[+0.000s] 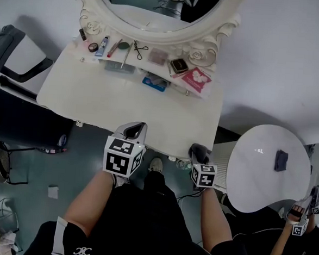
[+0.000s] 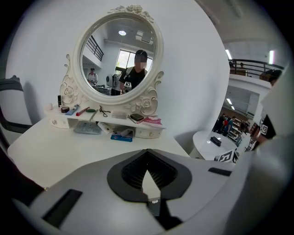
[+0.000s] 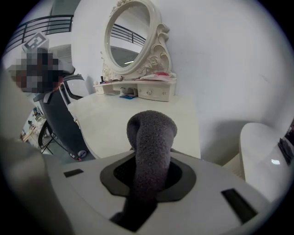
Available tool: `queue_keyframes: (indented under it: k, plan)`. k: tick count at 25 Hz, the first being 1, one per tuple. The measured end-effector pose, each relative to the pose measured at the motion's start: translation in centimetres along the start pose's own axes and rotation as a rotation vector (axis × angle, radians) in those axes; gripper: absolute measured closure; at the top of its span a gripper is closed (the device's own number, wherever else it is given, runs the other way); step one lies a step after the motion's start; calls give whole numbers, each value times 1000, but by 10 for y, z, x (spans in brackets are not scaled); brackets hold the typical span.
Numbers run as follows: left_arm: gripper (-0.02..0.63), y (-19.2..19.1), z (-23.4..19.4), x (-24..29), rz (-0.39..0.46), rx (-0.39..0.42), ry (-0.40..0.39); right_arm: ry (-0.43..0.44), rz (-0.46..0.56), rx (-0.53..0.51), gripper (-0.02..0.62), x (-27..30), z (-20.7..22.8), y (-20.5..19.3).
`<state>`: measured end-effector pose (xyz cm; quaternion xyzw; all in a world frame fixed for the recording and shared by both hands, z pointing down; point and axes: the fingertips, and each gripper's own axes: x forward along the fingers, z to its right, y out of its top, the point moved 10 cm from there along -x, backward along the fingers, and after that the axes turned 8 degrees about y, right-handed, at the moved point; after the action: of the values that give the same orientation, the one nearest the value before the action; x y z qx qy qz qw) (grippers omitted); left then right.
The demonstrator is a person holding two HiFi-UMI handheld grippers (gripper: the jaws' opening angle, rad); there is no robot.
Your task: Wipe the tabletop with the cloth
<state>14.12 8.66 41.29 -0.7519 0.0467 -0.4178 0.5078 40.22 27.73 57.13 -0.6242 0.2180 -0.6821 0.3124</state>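
In the lower centre of the head view, the left gripper (image 1: 134, 130) has its jaws drawn together with nothing between them, at the near edge of the tabletop (image 1: 112, 102). To its right, the right gripper (image 1: 199, 152) clamps the grey cloth (image 3: 151, 135) (a folded loop protrudes past the jaws), at the same edge. Farther up the frame, small toiletries line a shelf (image 1: 80, 52) beneath the oval mirror (image 1: 148, 9).

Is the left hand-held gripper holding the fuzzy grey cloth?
No, the left hand-held gripper has nothing between its jaws; the grey cloth is pinched in the right hand-held gripper.
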Motion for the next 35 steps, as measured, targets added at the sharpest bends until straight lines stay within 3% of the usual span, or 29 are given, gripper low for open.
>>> queue_keyframes:
  k: [6,8,14,21,27,35]
  plan:
    - [606,-16,-28,-28,13,0,-8,-123,109,251,506,-1,-17,-15]
    - [606,-21,-38,-38,17,1,-9,-178,127,292,506,1,-20,-15]
    - [606,-37,-64,-56,-4,-12,-7,-264,139,327,506,1,-26,-13]
    - [606,-27,-72,-34,-25,-8,-21,-316,158,332,506,10,-42,-7]
    - [606,-3,-71,-2,-33,41,-41,-323,148,353,506,11,-45,-5]
    - [606,-6,-76,25,-85,115,-92,-342,144,385,505,14,-53,0]
